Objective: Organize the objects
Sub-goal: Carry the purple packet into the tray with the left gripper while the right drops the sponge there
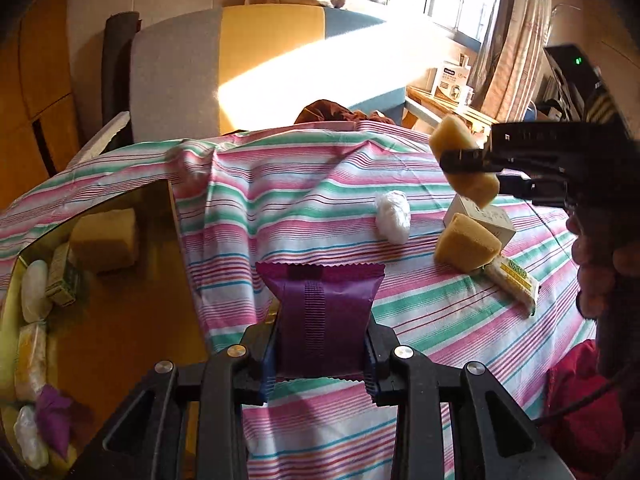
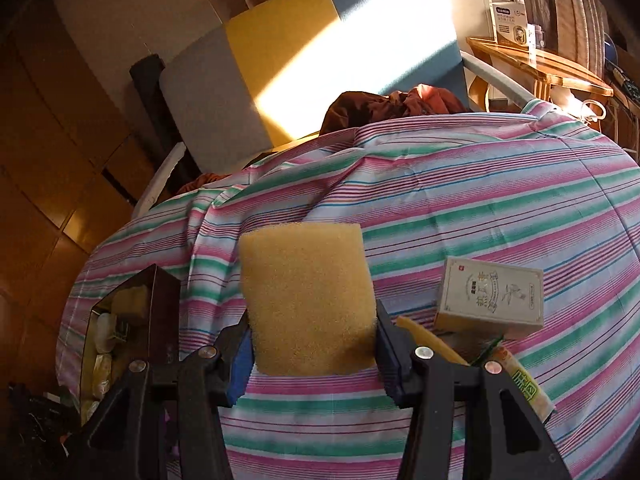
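My left gripper [image 1: 322, 344] is shut on a purple foil packet [image 1: 322, 320] and holds it above the striped cloth, just right of the open gold-lined box [image 1: 120, 320]. My right gripper [image 2: 312, 344] is shut on a yellow sponge [image 2: 306, 296] held in the air; it also shows in the left wrist view [image 1: 466, 164] at the right. The box [image 2: 160, 312] holds a sponge [image 1: 106, 240], pale packets [image 1: 34, 292] and a purple packet [image 1: 54, 420]. On the cloth lie another sponge [image 1: 466, 242], a white wrapped lump [image 1: 394, 216], a small white carton [image 2: 492, 298] and a yellow-green packet [image 1: 514, 286].
The table wears a pink, green and white striped cloth [image 1: 320, 208]. A grey, yellow and blue chair back [image 1: 248, 64] stands behind it with brown clothing [image 2: 384, 108]. A wooden shelf [image 2: 540, 64] with a box is at the far right.
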Demonstrator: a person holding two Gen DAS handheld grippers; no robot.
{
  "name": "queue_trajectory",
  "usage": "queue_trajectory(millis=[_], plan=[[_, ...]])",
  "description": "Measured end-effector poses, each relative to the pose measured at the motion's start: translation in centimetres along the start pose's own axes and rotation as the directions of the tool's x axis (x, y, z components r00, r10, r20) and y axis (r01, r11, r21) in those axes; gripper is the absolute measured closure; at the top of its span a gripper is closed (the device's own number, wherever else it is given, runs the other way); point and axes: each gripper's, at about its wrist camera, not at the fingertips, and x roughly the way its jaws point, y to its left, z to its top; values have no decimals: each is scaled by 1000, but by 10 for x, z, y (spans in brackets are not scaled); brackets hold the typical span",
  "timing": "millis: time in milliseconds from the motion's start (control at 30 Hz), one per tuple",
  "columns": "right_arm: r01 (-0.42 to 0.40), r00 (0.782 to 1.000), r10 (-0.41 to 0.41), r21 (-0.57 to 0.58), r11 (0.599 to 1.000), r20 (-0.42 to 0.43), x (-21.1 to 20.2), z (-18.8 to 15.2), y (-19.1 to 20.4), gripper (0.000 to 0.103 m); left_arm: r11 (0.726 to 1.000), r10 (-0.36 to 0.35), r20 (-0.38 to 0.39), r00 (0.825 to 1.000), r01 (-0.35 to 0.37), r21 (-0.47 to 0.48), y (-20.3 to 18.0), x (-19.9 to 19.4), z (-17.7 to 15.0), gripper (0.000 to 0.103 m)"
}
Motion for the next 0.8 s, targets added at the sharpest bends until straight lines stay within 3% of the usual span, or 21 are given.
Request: queue_trajectory(millis=[167,367,600,800], plan=[[-41,999,40,-28,999,-25,0,-29,32,51,996,20,33,999,-17,-82,39,-35,-10,69],[-75,996,68,-119,990,-60,4,-49,81,51,978,94,55,994,-82,-190,99,-71,-29,69],[-116,988,88,-236,965,-123,22,-66,144,51,908,233,66,970,-193,-372,188,-116,-67,69],[-121,982,65,-330,936,-178,46,-74,200,51,850,307,56,950,-247,-465,233,-141,-99,69]])
